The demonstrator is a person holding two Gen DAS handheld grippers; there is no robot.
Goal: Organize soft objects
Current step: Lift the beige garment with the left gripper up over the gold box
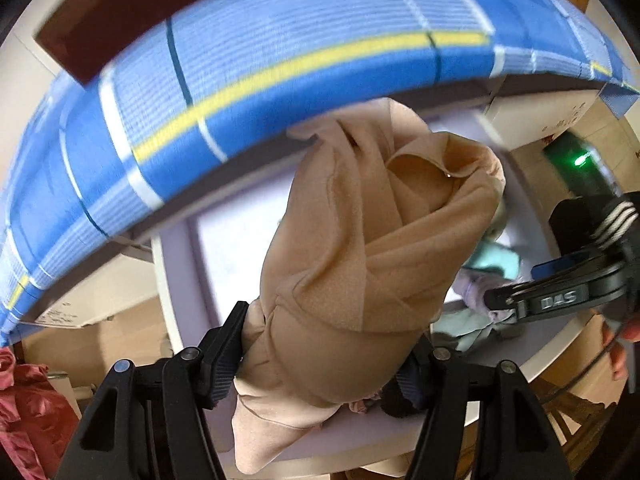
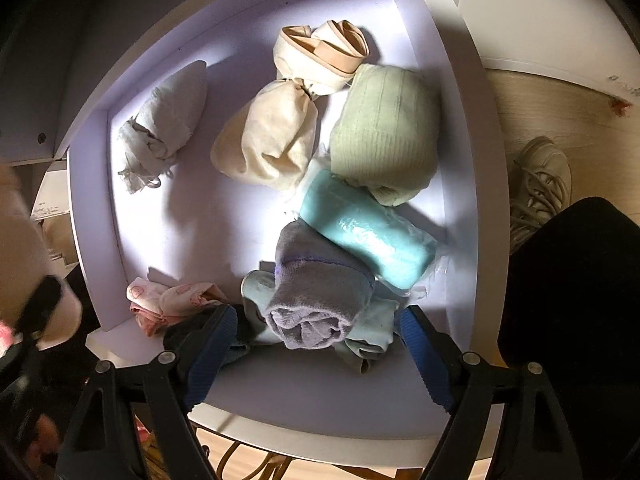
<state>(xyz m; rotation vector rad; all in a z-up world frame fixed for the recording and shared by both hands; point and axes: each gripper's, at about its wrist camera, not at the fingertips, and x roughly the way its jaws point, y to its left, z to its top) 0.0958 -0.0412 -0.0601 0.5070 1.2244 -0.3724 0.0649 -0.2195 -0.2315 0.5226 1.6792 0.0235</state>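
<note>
The left gripper points steeply down, clamped on a rolled tan garment held above the white drawer. The right gripper hangs over the drawer too, jaws apart astride a rolled lilac sock, pads clear of it. Only the right wrist view shows, beyond the sock, an aqua roll, green knit roll and cream bundle. Only the left shows a blue striped bedspread beyond the drawer.

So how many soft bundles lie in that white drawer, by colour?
Cream: 2, cream cloth roll, beige-banded cream bundle
Green: 2, pale green ribbed knit roll, mint cloth
Turquoise: 1, wrapped turquoise roll
Lilac: 1, lilac knit roll
Grey-white: 1, grey-white crumpled roll
Pink: 1, pink patterned cloth
Dark: 1, dark cloth, half hidden
Total: 9
</note>
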